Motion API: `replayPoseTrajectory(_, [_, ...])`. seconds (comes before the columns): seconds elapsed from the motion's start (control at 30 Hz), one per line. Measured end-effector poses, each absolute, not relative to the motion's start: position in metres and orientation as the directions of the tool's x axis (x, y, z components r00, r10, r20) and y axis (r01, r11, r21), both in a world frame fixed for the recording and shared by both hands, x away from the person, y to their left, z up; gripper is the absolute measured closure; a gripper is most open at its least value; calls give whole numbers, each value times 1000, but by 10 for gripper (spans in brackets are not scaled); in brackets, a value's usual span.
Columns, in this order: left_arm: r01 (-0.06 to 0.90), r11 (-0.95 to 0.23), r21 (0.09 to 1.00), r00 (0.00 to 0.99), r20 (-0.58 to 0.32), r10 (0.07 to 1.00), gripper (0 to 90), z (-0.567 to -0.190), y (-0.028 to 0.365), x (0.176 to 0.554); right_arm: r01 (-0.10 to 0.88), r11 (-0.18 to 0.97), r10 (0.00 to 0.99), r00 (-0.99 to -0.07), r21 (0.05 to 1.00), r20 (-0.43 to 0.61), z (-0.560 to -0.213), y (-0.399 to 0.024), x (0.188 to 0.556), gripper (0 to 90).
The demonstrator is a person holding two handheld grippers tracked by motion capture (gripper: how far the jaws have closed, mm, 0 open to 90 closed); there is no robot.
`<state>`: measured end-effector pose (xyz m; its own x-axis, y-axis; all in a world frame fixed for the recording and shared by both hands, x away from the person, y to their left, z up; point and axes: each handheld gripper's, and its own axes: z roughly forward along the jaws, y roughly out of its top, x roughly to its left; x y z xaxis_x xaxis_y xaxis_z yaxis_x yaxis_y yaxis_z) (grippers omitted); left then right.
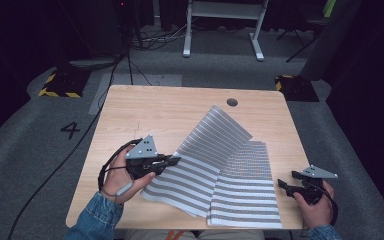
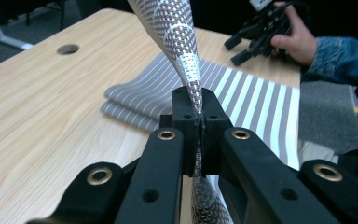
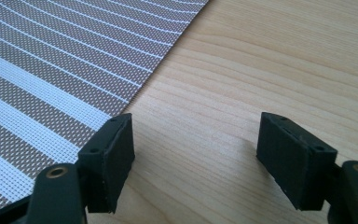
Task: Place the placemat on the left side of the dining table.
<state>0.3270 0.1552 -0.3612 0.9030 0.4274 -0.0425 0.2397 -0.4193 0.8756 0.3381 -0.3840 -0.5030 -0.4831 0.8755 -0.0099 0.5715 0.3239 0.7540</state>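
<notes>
Left gripper [image 2: 198,122] clamped on the mat [image 1: 220,165] edge, mat tenting up ahead of its jaws over a flat mat (right gripper [image 3: 193,156] open beside it): keep the pinch firm, fold over square.

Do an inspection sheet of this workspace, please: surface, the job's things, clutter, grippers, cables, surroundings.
Surface: light wooden table with a round hole near the far edge.
Job's things: striped mat, one part lifted and folding over.
Clutter: nothing seen.
Grippers: left gripper shut on the striped mat's edge; right gripper open over bare wood beside the mat.
Cables: a black cable trails across the floor left of the table.
Surroundings: grey carpet, white desk legs, dark room.
</notes>
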Motion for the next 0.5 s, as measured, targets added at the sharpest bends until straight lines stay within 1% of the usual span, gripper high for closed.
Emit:
replayPoseTrajectory(0.1, [261,-429,864,900,-57,433,883,-366,170,330,571,324,876,-483,754,-10,-503,-384,338,274])
replayPoseTrajectory(0.17, [306,-430,849,899,-109,425,882,-374,182,336,571,324,875,-483,754,-10,-503,-384,338,274])
replayPoseTrajectory(0.23, [334,-438,835,892,-130,432,882,-381,193,344,571,324,875,-483,754,-10,-503,-384,338,274])
replayPoseTrajectory(0.3, [374,-431,821,882,-170,440,882,-388,203,351,571,324,875,-483,754,-11,-503,-384,338,274])
replayPoseTrajectory(0.5, [456,-433,777,850,-236,470,883,-407,231,372,572,324,875,-484,753,-10,-503,-384,339,274])
